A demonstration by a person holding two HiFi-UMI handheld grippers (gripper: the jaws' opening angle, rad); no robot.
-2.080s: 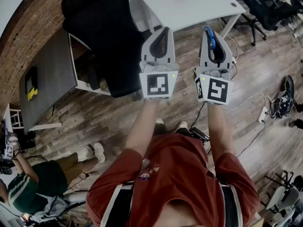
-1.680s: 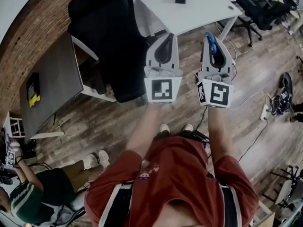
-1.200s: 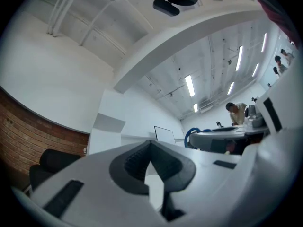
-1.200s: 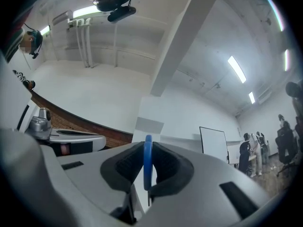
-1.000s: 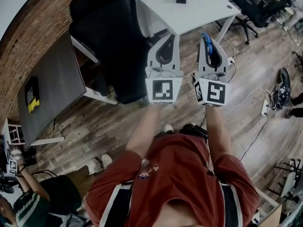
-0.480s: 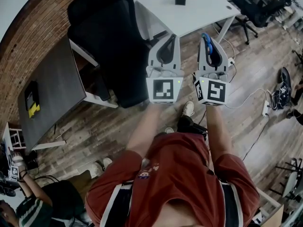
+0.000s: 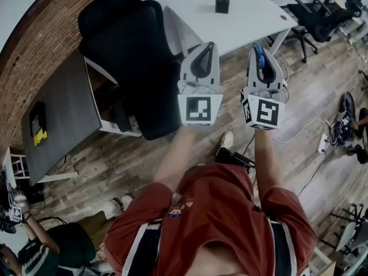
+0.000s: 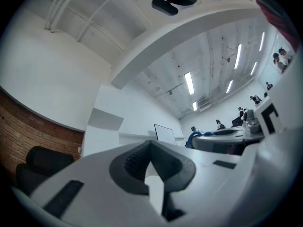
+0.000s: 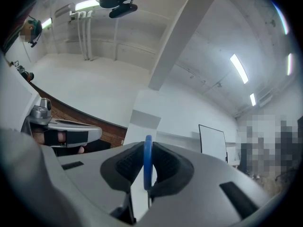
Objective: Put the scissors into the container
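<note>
Right gripper view: my right gripper [image 9: 147, 149] is clamped on the blue-handled scissors [image 9: 147, 167]. My left gripper [image 8: 151, 146] is closed and empty. The black container [image 7: 222, 3] stands on the white desk [image 7: 253, 17], well beyond both.

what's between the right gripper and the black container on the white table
Only bare white tabletop, in the head view: nothing stands between the right gripper, shut on the blue-handled scissors, and the black container.
</note>
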